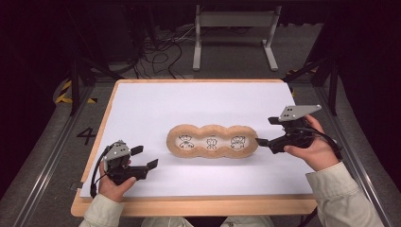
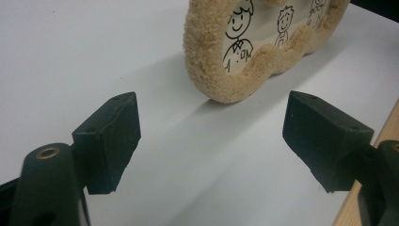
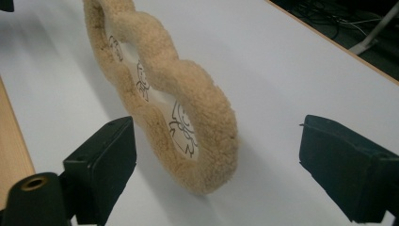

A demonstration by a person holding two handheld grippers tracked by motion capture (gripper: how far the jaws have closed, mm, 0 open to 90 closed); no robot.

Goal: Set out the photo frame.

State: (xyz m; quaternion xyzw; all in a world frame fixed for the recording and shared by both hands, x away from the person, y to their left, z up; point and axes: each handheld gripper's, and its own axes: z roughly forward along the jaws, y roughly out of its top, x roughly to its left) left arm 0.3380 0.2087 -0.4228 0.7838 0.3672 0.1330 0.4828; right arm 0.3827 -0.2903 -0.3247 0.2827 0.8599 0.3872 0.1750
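While the left tongs (image 1: 144, 157) sit low near the table's (image 1: 151, 104) near-left corner with their jaws spread apart and nothing between them, the right tongs (image 1: 265, 131) reach in from the other side, jaws also wide apart. Between the two lies a plush tan frame (image 1: 212, 141) with three round windows, each showing a small line-drawn figure. It rests flat on the white surface, its long axis running from one pair of tongs toward the other.

In the high view, the lower jaw of the right tongs is at or just beside the frame's right end; contact cannot be told. In the right gripper view the frame's (image 3: 188, 103) rounded end sits in the gap between the two jaws, nearer the left one, with bare white surface beyond the right jaw.

The left tongs are well apart from the frame; in the left gripper view its end (image 2: 244, 61) lies ahead of the jaws, with open white surface between.

Wide bare room lies past the frame on the far side. The wooden edge (image 1: 189, 206) runs close behind the left hand (image 1: 111, 184). The right hand (image 1: 314, 149) hangs over the table's right edge.
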